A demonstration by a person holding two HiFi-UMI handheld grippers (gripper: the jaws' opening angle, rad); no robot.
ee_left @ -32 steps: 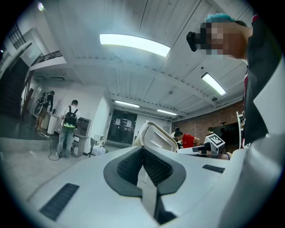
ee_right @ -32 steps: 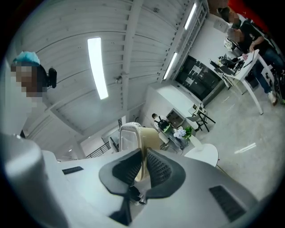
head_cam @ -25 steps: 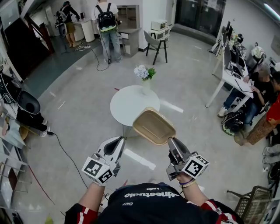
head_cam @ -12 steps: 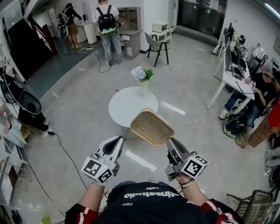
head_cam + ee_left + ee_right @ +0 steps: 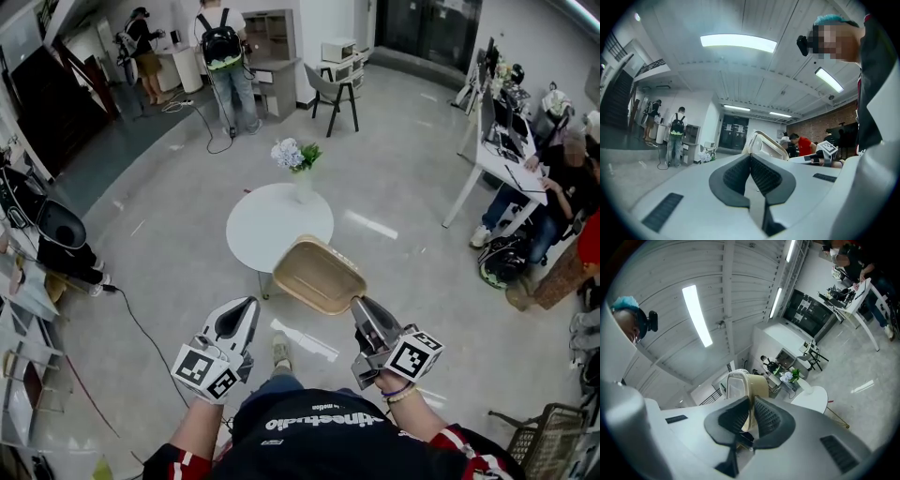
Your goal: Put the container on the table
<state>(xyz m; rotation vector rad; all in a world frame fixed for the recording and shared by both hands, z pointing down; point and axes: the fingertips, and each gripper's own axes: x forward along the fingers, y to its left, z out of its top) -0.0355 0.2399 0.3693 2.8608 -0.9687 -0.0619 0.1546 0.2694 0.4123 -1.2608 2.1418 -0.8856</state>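
A tan rectangular container (image 5: 319,275) with a clear lid hangs in the air, held by its near corner in my right gripper (image 5: 360,309), which is shut on its rim. In the right gripper view the container (image 5: 745,385) stands up between the closed pads. The round white table (image 5: 278,225) lies just beyond and below it, and shows too as the white table (image 5: 811,397) in the right gripper view. My left gripper (image 5: 246,311) is shut with nothing in it, level with the right one; its own view shows the gripper (image 5: 751,159) closed and the container (image 5: 764,144) past it.
A vase of flowers (image 5: 296,157) stands at the table's far edge. A chair (image 5: 336,89) and cabinets lie beyond. People sit at a white desk (image 5: 492,159) on the right; two stand at the far left. A wire basket (image 5: 548,436) is at lower right.
The container and both grippers have drifted slightly left and nearer to me in the picture as the person walks. A foot now shows on the floor between the grippers.
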